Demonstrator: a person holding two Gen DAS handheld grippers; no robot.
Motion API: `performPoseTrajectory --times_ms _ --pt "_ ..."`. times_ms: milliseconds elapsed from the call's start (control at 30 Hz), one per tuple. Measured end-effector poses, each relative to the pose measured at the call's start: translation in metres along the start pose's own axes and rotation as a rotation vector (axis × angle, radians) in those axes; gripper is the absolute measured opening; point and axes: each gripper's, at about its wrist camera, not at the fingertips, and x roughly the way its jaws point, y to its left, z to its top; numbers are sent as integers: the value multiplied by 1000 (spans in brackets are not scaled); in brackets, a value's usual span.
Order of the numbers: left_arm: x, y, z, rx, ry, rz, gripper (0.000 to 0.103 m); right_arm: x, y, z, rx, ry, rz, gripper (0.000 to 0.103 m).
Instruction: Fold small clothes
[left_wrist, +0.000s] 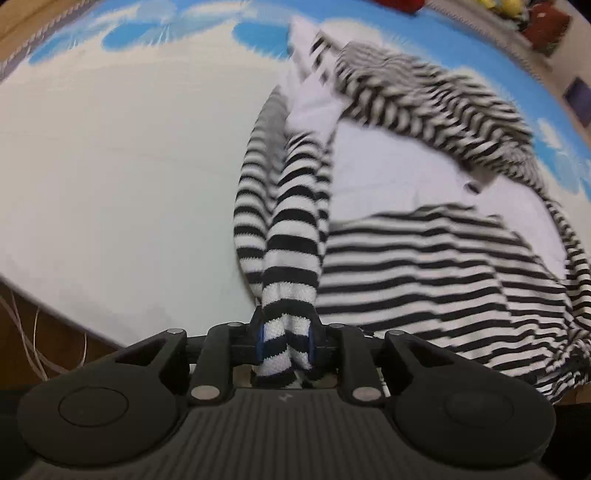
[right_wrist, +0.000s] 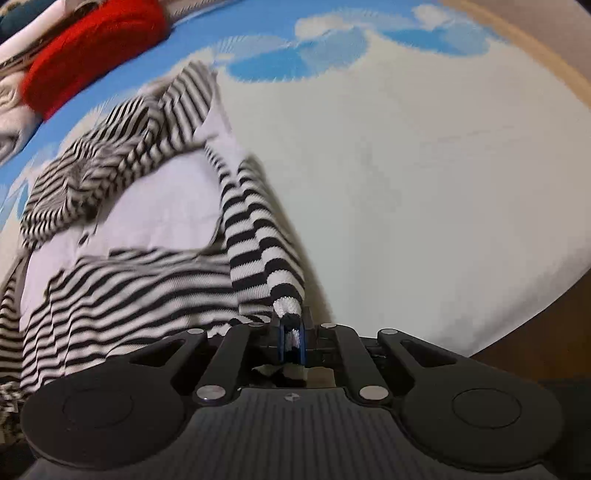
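A small black-and-white striped garment (left_wrist: 424, 266) with white panels lies rumpled on a white and blue cloth-covered table (left_wrist: 110, 166). My left gripper (left_wrist: 286, 341) is shut on a bunched striped edge of it, which stretches away from the jaws. In the right wrist view the same garment (right_wrist: 122, 280) spreads to the left. My right gripper (right_wrist: 291, 341) is shut on another striped edge, pulled taut. Both held edges are lifted off the table. The garment's far part is blurred.
A red knitted item (right_wrist: 92, 51) and other clothes lie at the far left of the right wrist view, on the blue border. Dark and yellow items (left_wrist: 517, 14) sit at the far right edge. The table edge (left_wrist: 55, 314) and cables are near left.
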Motion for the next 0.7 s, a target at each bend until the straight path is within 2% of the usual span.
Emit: performPoseTrajectory --times_ms 33,133,233,533,600,667,700 --pt "3 2 0 -14 15 1 32 2 2 0 -8 9 -3 14" --pt "3 5 0 -19 25 1 35 5 5 0 -18 24 -31 37" --pt "4 3 -1 1 29 5 36 11 8 0 -19 60 -40 48" --pt "10 -3 -4 28 31 34 44 16 15 -6 -87 71 -47 45" --pt "9 -1 -4 25 29 35 45 14 16 -6 -97 66 -27 33" --pt "9 -1 -4 24 28 36 45 11 16 -6 -110 57 -4 16" --pt "10 -1 -4 26 27 37 45 9 17 -6 -123 49 0 14"
